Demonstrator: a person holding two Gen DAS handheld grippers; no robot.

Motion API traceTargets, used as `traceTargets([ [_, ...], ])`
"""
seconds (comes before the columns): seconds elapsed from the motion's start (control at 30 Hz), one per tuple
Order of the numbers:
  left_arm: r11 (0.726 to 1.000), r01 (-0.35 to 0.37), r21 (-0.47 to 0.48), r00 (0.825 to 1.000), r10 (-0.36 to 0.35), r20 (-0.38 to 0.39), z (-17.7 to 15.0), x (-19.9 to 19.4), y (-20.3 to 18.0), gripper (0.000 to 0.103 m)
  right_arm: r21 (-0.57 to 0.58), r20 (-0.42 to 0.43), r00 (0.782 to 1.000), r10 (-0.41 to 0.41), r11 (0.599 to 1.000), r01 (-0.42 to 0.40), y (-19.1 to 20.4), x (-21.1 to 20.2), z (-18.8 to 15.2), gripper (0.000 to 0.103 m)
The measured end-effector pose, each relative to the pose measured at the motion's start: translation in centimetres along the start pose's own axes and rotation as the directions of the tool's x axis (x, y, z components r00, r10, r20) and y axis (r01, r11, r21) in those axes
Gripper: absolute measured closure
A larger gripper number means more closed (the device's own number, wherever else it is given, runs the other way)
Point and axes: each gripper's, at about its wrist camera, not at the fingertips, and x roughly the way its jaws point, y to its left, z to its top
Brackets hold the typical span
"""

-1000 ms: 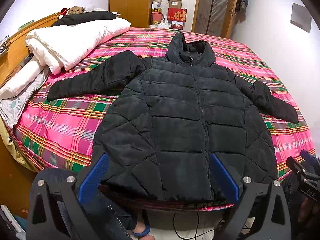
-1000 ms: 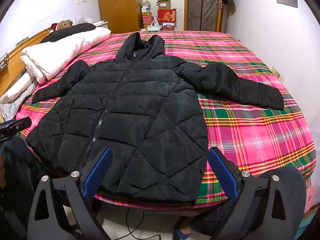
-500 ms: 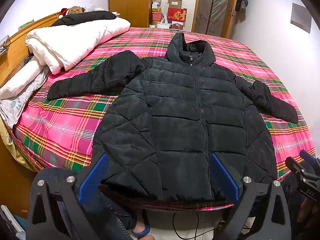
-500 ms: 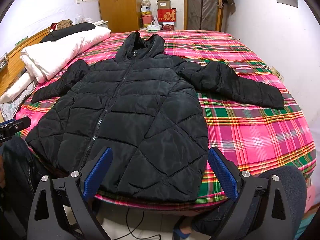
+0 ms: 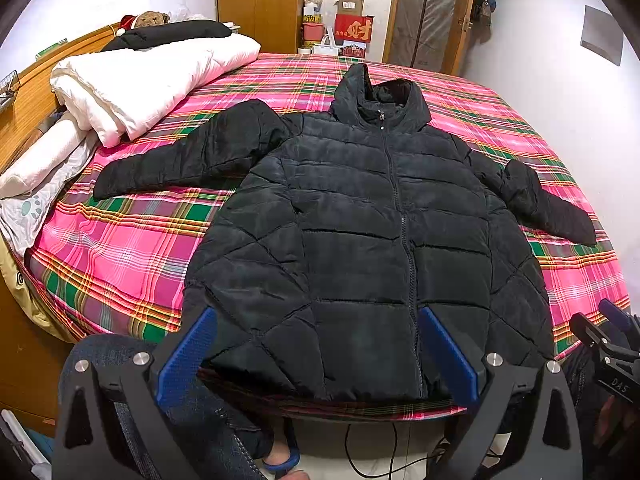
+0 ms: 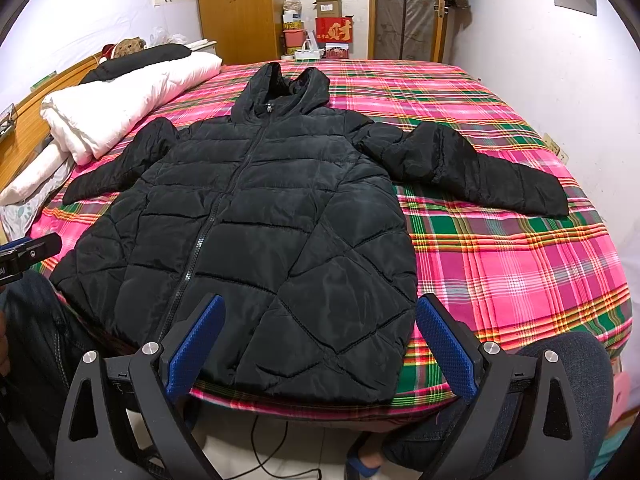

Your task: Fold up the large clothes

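A black hooded puffer jacket [image 5: 360, 240] lies flat and face up on the bed, on a pink, green and yellow plaid bedspread [image 5: 120, 248]. Its front zipper [image 5: 400, 216] is closed up to the collar, and its hood [image 5: 380, 92] points toward the far end of the bed. Both sleeves are spread outward from the jacket's body: one sleeve [image 5: 192, 156] reaches toward the rolled white duvet [image 5: 136, 80], the other sleeve [image 6: 472, 168] stretches toward the white wall on the opposite side. The jacket's hem lies at the near edge of the bed, slightly overhanging it.

The left gripper [image 5: 316, 352] hovers just short of the jacket's hem, over the half of the hem nearer the duvet. Its blue-padded jaws are spread wide and hold nothing. The right gripper [image 6: 318, 340] hovers before the other half of the hem, jaws likewise wide apart and empty. Neither gripper touches the jacket.

Beside the jacket, along the wooden headboard [image 5: 24, 112], the white duvet lies rolled, with a black pillow [image 5: 172, 34] and a stuffed toy [image 5: 150, 20] behind it. Beyond the jacket's hood stand a wooden wardrobe [image 5: 258, 0] and a stack of boxes, among them a red box [image 5: 354, 30] with a gold character. A black cable [image 6: 272, 452] trails on the floor below the jacket's hem.
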Motion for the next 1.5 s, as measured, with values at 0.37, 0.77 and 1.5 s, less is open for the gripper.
traceTargets([
  [0.37,1.0,0.001,0.001,1.0,-0.001,0.0,-0.1,0.1,-0.1,0.001,0.001,-0.005,1.0,0.001,1.0,-0.001,0.1,0.2,-0.3,0.007],
  [0.77,1.0,0.004,0.017,1.0,-0.004,-0.007,0.7,1.4,-0.5,0.001,0.0,-0.023,1.0,0.021,1.0,-0.021,0.1,1.4,0.3,0.007],
  [1.5,0.992,0.04,-0.122,0.999,-0.043,-0.025,9.2,9.0,7.6,0.001,-0.07,-0.043,0.996,0.08,0.994,-0.083,3.5,8.6,7.3,0.007],
])
